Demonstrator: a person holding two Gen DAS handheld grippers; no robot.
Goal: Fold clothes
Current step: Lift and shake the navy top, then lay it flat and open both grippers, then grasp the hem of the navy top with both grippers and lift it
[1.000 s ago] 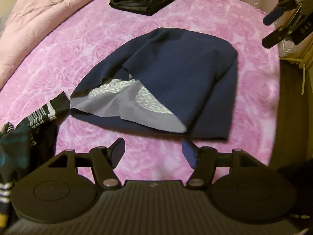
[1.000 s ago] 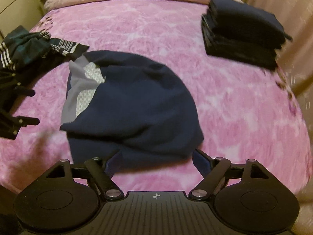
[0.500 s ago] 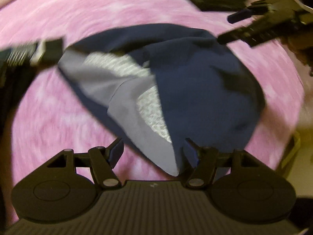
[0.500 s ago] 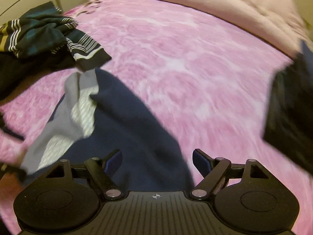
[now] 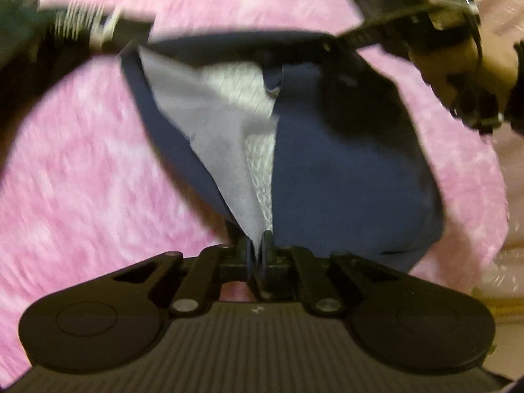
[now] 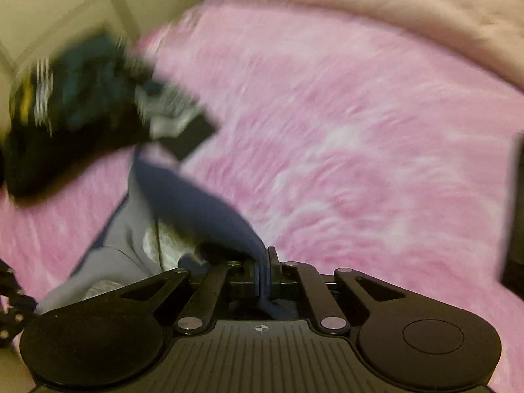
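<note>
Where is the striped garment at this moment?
The striped garment lies crumpled at the upper left of the right wrist view, on the pink blanket, just beyond the far end of the navy garment.

Two grippers: the left gripper and the right gripper, each clamped on cloth. One navy garment between them. One striped dark garment, far left. One pink blanket beneath. One pale quilt, far.

Both wrist views close, low over pink blanket, sharing it.
</note>
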